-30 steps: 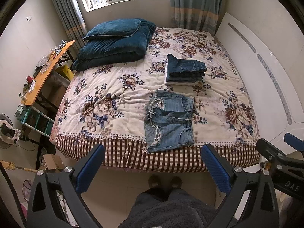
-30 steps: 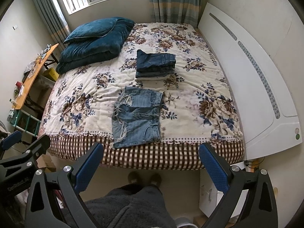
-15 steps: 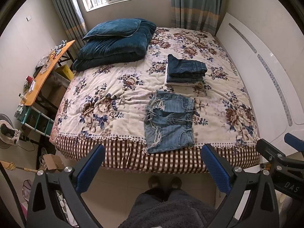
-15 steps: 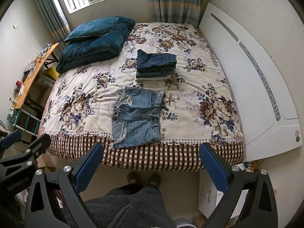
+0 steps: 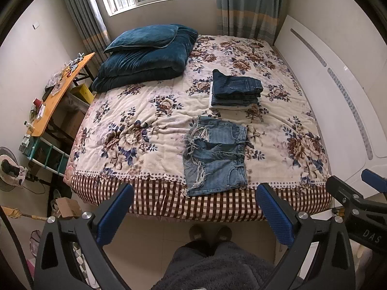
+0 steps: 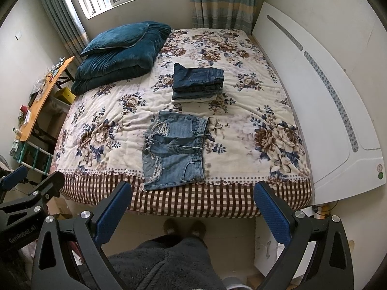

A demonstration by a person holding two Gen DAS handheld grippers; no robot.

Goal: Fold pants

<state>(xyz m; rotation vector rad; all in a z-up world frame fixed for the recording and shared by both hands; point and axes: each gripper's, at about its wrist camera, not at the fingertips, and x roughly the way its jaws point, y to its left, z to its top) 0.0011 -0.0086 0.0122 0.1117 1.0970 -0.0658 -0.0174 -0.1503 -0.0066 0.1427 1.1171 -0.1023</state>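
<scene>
Denim shorts (image 5: 215, 154) lie flat, unfolded — our left gripper (image 5: 193, 207) and right gripper (image 6: 193, 205), fingers spread, must reach them first.

bed (image 5: 145, 130) — flowered cover | on it: denim shorts (image 5: 215, 157) flat near front edge | folded jeans stack (image 5: 235, 89) behind | blue quilt and pillow (image 5: 145, 55) — far-left corner

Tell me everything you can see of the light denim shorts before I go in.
The light denim shorts lie flat and unfolded on the floral bedspread, near the bed's front edge. Faded blue denim, waistband toward the right, frayed white threads along the leg hems on the left. Pockets and belt loops show. Neither tool touches them; a folded dark jeans stack sits beyond.
</scene>
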